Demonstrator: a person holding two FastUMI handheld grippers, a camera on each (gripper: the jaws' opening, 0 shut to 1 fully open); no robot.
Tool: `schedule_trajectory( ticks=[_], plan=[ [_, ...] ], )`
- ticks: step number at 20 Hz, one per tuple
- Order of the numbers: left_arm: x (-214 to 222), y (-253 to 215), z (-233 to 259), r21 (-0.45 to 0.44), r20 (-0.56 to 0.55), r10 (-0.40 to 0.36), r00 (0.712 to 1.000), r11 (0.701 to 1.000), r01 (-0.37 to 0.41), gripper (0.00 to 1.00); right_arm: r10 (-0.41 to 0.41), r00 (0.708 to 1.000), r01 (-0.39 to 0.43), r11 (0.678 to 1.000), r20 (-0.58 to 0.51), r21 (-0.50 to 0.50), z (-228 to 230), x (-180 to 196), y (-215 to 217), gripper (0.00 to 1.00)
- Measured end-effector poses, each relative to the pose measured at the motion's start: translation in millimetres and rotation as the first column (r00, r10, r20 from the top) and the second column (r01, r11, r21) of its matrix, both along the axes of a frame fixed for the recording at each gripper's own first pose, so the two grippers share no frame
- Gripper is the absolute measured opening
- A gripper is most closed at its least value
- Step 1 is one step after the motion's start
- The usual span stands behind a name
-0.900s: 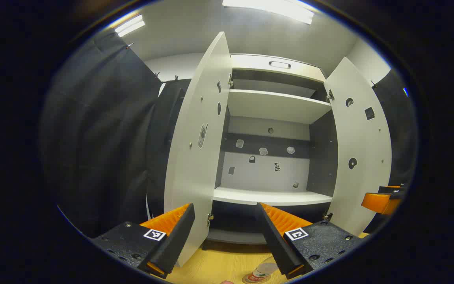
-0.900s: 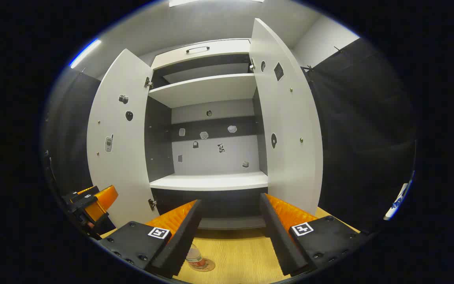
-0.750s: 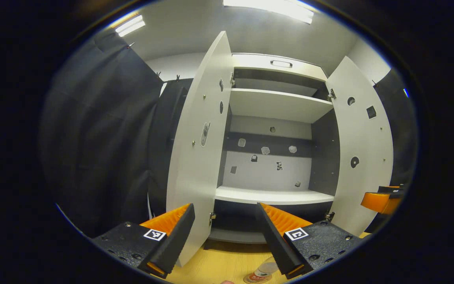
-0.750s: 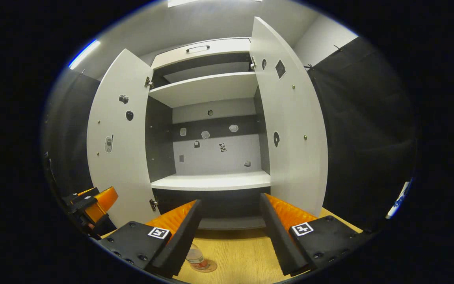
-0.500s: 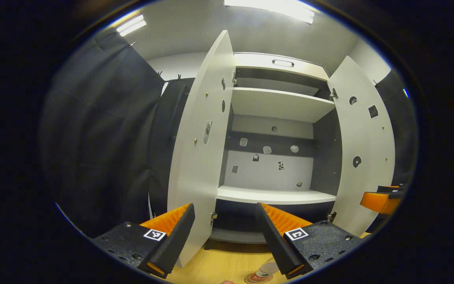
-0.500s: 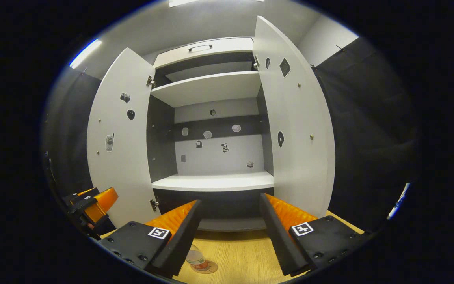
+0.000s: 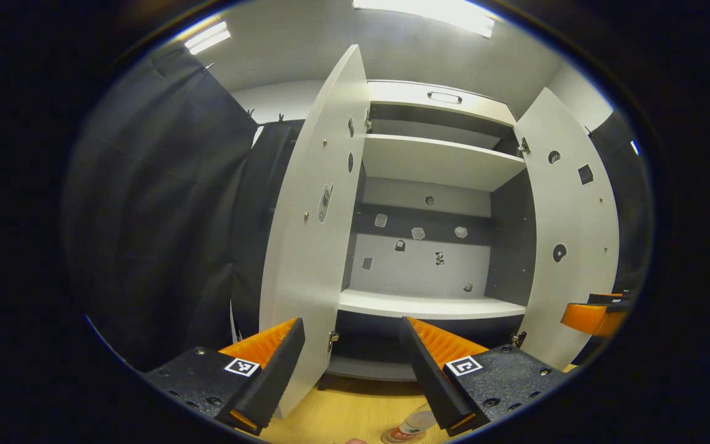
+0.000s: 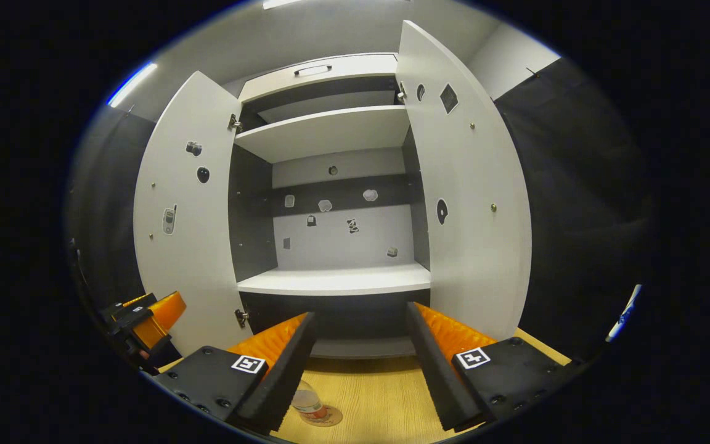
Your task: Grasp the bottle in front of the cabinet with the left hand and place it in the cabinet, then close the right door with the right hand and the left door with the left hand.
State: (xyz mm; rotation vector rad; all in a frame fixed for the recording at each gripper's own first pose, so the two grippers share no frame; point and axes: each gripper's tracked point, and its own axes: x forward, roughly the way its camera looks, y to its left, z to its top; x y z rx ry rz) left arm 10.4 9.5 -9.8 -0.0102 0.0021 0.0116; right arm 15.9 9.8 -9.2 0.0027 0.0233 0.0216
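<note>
1. While both doors stand swung wide, the cabinet [image 7: 429,185] is open to the front, with the left door [image 7: 318,234] and right door [image 7: 571,234] angled outward on either side of it.
2. In the left gripper view, the left claw [image 7: 352,376] has its 2 fingers spread wide with nothing between them; the free edge of the left door runs down just inside its left finger [image 7: 265,376].
3. The bottle [image 7: 409,427] stands on a round coaster [image 8: 324,418] on the wooden bench [image 7: 342,413] in front of the cabinet, low and just beside the left claw's right finger; I cannot tell whether they touch.
4. In the right gripper view, the right claw [image 8: 361,370] is likewise spread wide and holds nothing; the bottle [image 8: 307,404] shows just right of its left finger, partly hidden behind it.
5. The lower shelf [image 8: 336,280] is bare across its width, and the gap between the 2 doors leaves open room in front of it; an upper shelf [image 8: 324,132] sits well above.
6. The other claw shows at the far edge of each view, near the outer face of the opposite door: the right claw [image 7: 595,314] and the left claw [image 8: 145,320].
7. Small stickers [image 7: 420,234] dot the back panel and both door insides; none is large enough to read. The bottle's label carries print too small to make out. Each claw bears 2 square black-and-white markers [image 7: 242,367].
</note>
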Motion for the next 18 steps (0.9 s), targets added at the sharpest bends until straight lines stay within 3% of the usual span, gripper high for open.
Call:
schedule_trajectory(
  ticks=[5,8,11,14,18],
  plan=[
    [2,3,-5,0.007,-0.009,0.009,1.0,1.0,-0.009,0.94,-0.002,1.0,0.002,1.0,0.001,-0.002,-1,-1,-1,0.96],
    [7,-12,-9,-0.014,-0.014,-0.028,1.0,1.0,0.027,0.95,-0.006,1.0,0.006,1.0,-0.006,-0.004,-3,-2,-3,0.96],
    [10,-56,-29,-0.056,-0.051,-0.159,0.986,0.986,0.157,0.94,-0.021,1.0,0.021,1.0,-0.008,-0.016,-3,-8,-9,0.96],
    [5,-100,-62,-0.08,-0.095,-0.296,0.95,0.954,0.29,0.95,-0.04,0.999,0.04,0.999,-0.005,-0.033,-3,-14,-16,0.97],
    [1,-128,-120,-0.061,-0.174,-0.377,0.91,0.926,0.372,0.95,-0.063,0.998,0.063,0.997,-0.001,-0.055,-4,-22,-26,0.97]
  ],
)
